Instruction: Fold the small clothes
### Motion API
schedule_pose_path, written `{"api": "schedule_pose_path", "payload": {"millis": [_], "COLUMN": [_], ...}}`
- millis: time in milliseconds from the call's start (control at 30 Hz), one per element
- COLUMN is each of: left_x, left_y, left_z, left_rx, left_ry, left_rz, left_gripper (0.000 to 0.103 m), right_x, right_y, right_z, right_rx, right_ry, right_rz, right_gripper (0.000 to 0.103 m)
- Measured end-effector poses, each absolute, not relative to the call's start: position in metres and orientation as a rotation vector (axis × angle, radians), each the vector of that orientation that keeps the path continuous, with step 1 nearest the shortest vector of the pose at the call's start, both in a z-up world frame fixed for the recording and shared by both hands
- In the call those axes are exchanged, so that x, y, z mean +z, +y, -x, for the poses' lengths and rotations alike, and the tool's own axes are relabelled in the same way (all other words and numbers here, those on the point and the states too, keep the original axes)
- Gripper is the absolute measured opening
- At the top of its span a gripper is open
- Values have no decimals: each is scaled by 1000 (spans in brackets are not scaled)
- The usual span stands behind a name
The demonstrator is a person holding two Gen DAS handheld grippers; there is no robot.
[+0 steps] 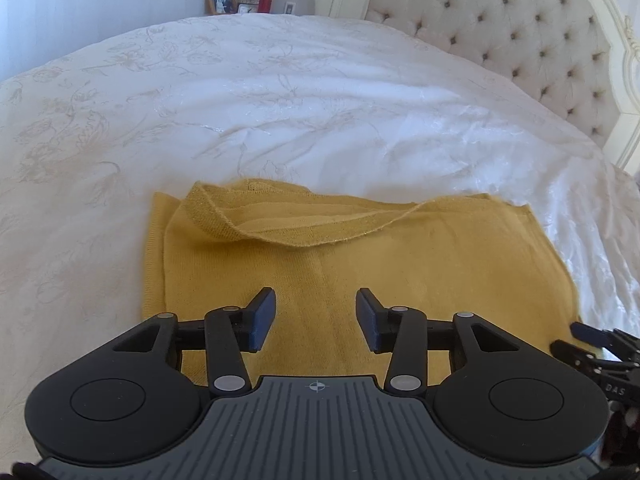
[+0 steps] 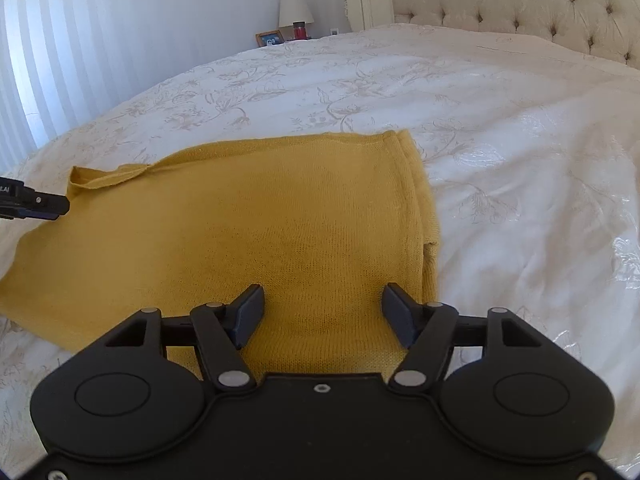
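1. Your left gripper (image 1: 316, 318) sits low over the yellow knit garment (image 1: 340, 264), jaws spread wide, nothing between them.
2. Your right gripper (image 2: 323, 312) hangs above the same garment near its right edge, jaws apart and empty too.
3. The garment lies partly folded on the white floral bedspread (image 1: 240, 100), neckline (image 1: 280, 224) at the far side.
4. Tufted headboard (image 1: 520, 40) beyond; lamp (image 2: 295, 8) and picture frame (image 2: 269, 38) on the far side.

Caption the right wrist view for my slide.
Open right gripper poised over a partly folded mustard-yellow knit garment on a white floral-embroidered bedspread.
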State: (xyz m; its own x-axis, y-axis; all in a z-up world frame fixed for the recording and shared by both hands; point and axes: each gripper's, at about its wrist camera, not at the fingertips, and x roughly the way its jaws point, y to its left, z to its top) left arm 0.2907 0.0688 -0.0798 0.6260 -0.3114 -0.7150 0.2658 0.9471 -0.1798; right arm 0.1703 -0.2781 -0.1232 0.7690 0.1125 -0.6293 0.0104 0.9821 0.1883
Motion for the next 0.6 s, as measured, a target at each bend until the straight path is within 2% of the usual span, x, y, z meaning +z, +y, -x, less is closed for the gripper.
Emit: {"api": "schedule_pose_path", "payload": {"millis": [433,600], "left_x": [-85,-76], "left_y": [69,76], "left_z": [-372,-377], "left_rx": [-166,-111], "left_ry": [848,864], "left_rz": [38,63], "left_gripper": [43,43], "right_x": [-133,-134], "right_y": [-281,-282], "right_z": [-166,-166], "right_rx": [80,83], "right_ry": [661,659], "right_rz": [-218,-225], "right_gripper": [75,76]}}
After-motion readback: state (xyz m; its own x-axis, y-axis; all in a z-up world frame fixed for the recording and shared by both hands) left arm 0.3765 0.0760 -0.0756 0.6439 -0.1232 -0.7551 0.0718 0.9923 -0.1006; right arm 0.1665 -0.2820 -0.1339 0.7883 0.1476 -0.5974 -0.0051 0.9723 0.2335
